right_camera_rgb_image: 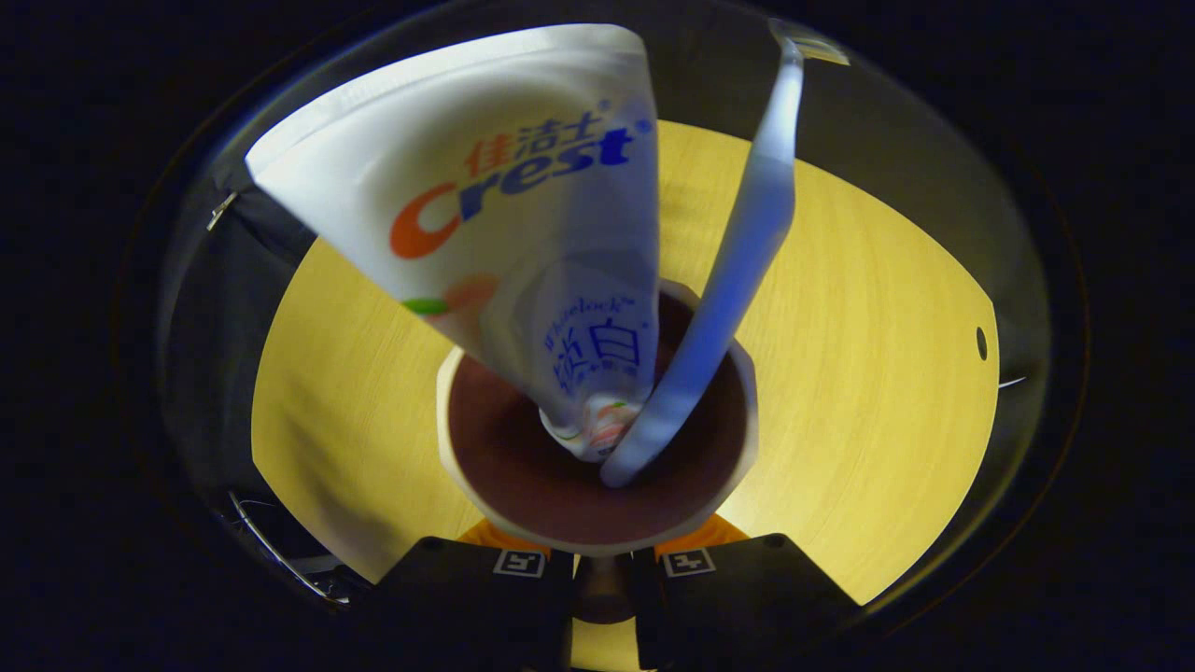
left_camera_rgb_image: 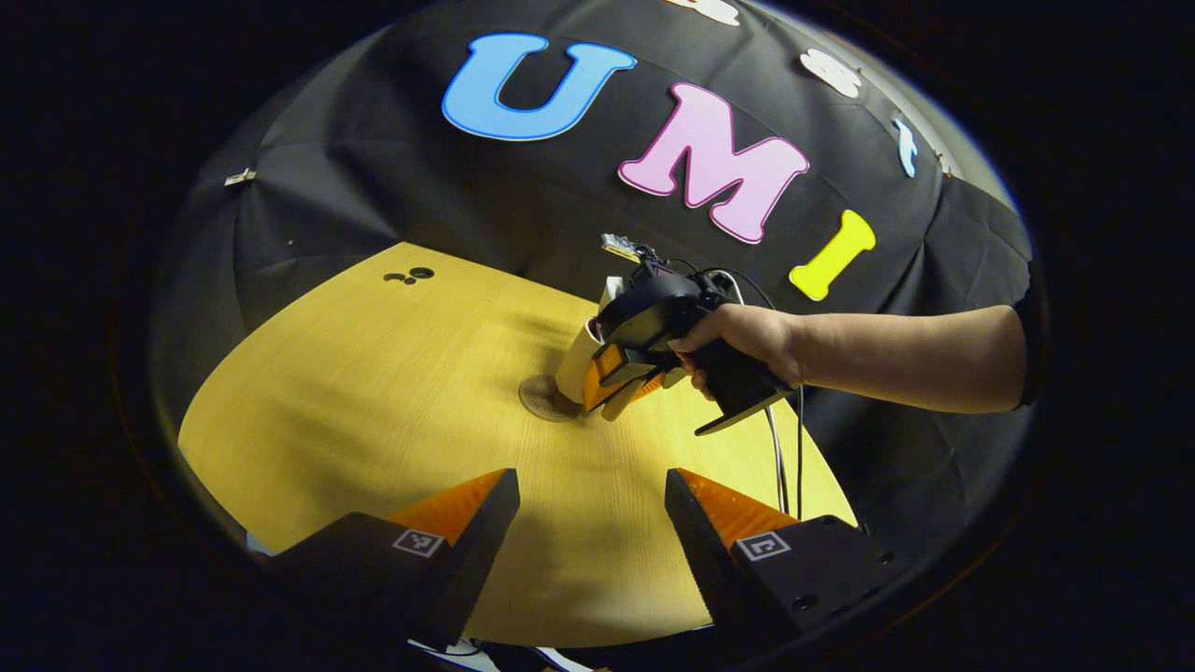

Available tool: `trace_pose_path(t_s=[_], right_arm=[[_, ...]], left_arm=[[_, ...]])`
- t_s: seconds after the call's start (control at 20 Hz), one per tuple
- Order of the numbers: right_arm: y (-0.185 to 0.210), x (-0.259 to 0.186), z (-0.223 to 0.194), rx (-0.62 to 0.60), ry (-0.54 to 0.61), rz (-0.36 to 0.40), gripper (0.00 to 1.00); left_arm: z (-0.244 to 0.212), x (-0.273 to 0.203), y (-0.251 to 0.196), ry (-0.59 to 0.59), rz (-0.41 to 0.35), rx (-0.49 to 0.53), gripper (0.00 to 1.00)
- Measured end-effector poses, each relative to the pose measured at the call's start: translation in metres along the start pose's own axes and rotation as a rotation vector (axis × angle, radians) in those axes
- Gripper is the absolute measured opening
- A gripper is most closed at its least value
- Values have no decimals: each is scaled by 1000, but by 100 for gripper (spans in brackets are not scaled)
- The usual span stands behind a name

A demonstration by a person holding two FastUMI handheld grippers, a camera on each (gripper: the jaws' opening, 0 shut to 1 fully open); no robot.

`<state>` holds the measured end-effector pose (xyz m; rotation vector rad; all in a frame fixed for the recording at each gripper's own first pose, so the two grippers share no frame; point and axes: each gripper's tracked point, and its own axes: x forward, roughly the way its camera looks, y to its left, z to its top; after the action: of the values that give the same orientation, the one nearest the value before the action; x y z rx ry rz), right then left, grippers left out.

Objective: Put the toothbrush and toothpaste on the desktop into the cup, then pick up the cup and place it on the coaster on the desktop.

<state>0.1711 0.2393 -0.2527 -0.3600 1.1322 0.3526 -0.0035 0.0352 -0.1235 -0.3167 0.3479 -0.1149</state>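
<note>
A cream cup with a brown inside stands right below the right gripper view's camera. In it stand a white toothpaste tube and a pale blue toothbrush. My right gripper is shut on the cup's handle at the near rim. In the left gripper view the cup leans slightly, its base at a round brown coaster, with the right gripper and a hand on its right side. Whether the base rests on the coaster I cannot tell. My left gripper hovers open over the near part of the table, holding nothing.
The yellow wooden table has small dark holes at its far left. Cables hang from the right gripper over the table's right edge. A forearm reaches in from the right.
</note>
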Motion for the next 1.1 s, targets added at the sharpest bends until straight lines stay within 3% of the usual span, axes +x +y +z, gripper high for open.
trace_pose_path(t_s=[0.35, 0.55, 0.6, 0.7, 0.75, 0.85, 0.9, 1.0, 1.1], right_arm=[[25, 22, 0, -49, 24, -21, 30], [22, 19, -4, -76, 26, -33, 30], [20, 18, -4, -64, 27, -34, 26], [23, 18, -3, -53, 26, -31, 31], [24, 17, 0, -53, 9, -29, 28], [27, 10, -1, -44, -3, -3, 36], [29, 4, -1, -36, -13, 14, 48], [29, -10, -5, -39, -45, 27, 100], [35, -31, -11, -16, -71, 67, 99]], left_arm=[[-6, -8, 27, -6, 94, -35, 98], [-2, -8, 30, -20, 102, -103, 98], [-2, -10, 30, -18, 101, -106, 98], [-2, -14, 31, -15, 103, -93, 98], [-3, -16, 33, -15, 107, -83, 98], [-2, -20, 34, -15, 115, -75, 98], [-1, -22, 35, -15, 128, -79, 98], [3, -26, 33, -25, 132, -92, 98], [9, -30, 28, -40, 127, -106, 98]])
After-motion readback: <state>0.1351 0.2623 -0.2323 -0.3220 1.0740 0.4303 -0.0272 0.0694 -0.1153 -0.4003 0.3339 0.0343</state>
